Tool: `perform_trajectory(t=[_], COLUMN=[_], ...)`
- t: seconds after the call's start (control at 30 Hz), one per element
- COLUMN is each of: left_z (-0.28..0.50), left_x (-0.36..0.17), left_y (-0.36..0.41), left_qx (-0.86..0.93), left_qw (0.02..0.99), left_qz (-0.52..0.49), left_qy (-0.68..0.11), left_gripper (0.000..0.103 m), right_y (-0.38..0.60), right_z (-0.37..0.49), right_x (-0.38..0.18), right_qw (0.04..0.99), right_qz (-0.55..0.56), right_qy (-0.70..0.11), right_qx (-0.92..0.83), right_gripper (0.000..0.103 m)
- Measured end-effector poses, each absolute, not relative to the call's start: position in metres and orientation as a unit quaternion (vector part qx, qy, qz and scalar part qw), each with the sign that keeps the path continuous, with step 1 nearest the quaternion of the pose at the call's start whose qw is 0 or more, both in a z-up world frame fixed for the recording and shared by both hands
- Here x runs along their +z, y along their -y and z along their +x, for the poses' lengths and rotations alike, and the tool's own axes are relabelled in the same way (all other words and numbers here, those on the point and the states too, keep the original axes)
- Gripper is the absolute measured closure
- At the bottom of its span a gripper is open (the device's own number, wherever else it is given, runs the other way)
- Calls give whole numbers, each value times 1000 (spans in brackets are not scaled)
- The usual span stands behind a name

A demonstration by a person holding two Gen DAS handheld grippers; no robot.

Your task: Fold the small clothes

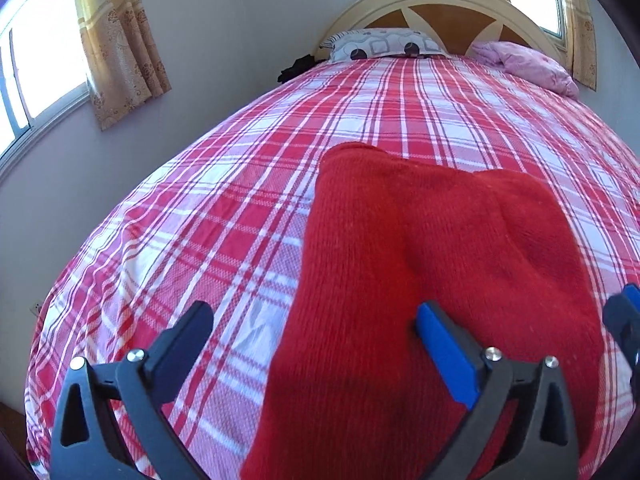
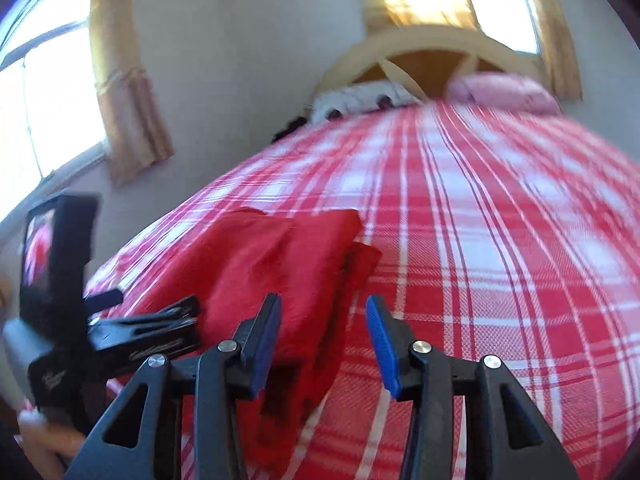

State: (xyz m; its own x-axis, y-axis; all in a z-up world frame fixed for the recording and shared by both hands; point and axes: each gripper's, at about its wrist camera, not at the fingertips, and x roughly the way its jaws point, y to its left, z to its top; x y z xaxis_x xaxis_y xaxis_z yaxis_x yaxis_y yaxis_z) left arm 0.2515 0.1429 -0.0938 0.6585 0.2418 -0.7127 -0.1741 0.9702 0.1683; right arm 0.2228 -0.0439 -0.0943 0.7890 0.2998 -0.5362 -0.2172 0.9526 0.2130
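Observation:
A red knitted garment [image 1: 432,280] lies folded on the plaid bed sheet [image 1: 248,200]. My left gripper [image 1: 316,328] is open, its jaws wide apart over the garment's near left edge, holding nothing. In the right wrist view, the garment [image 2: 260,264] lies to the left of centre. My right gripper [image 2: 322,320] is open just above its near right edge, holding nothing. The left gripper [image 2: 160,328] shows there at the left, over the garment. The right gripper's tip [image 1: 624,316] shows at the right edge of the left wrist view.
The bed has a patterned pillow [image 1: 384,44] and a pink pillow [image 1: 528,64] at the wooden headboard [image 1: 440,4]. A dark item [image 1: 296,68] lies at the bed's far left edge. A wall with curtained windows [image 1: 120,40] runs along the left.

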Motion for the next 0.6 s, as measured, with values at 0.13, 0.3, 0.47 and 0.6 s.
perform_trajectory(t=[0.13,0.3,0.47,0.6], left_z=[238,234,230,224], left_x=[-88,-96,-103,-107], left_y=[-144,-144,-144,-144], left_qx=[115,114,109,104], left_qw=[912,908,909,914], left_qz=[30,26,15,4], left_qy=[-392,-403,-403,-392], left_gripper=[0,0,0,0], right_y=[27,10,13,15], right_z=[216,219,222,223], right_x=[-91,-118,-124,-128], right_qw=[935,915,911,910], right_qz=[54,19,13,19], right_qy=[-302,-356,-371,-375], right_qx=[178,189,180,176], right_gripper=[66,68,68,68])
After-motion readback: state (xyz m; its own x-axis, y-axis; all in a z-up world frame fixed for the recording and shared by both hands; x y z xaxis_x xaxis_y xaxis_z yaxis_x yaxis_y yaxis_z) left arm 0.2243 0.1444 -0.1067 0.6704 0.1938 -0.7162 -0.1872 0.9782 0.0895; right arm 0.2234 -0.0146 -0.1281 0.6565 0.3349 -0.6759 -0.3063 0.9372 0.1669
